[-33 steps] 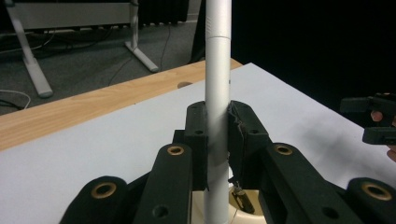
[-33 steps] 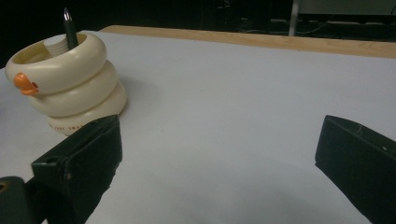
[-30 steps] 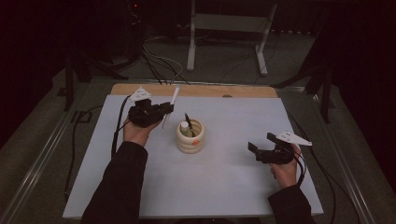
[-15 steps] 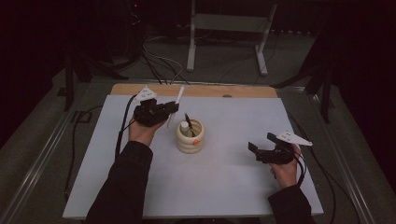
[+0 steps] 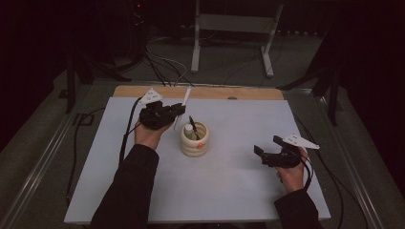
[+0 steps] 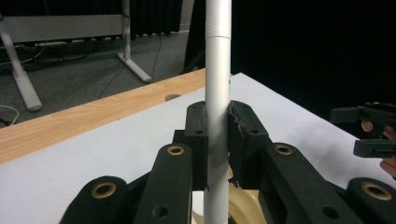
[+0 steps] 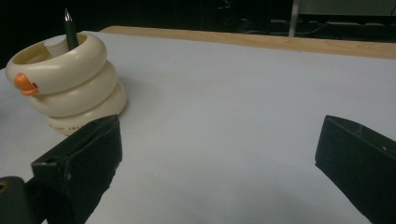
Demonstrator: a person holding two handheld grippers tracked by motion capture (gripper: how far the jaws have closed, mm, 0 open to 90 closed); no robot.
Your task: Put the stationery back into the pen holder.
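Movement since a second ago is slight: the left tool [image 5: 175, 109] has drifted a little toward the far edge of the bench [image 5: 229, 191] with the white pen [image 6: 217, 93] pinched upright between its pads, while the right tool [image 5: 267, 150] has kept its place near the right side, jaws spread wide over bare white sheet. From above, the pen shows as a thin pale stick leaning away from the left tool, just behind the cream pen holder [image 5: 195, 139]; its lower end is lost behind the tool, and in the left gripper view its top runs out of the picture. The holder, a stack of three rounded rings with a small orange knob, stands mid-bench between the two hands and carries a dark pen [image 7: 70, 29] and a white cap-like piece that is hard to identify. Beyond the bench's wooden strip, cables [image 5: 165, 62] and a grey metal stand [image 5: 229, 43] sit on the dim floor.
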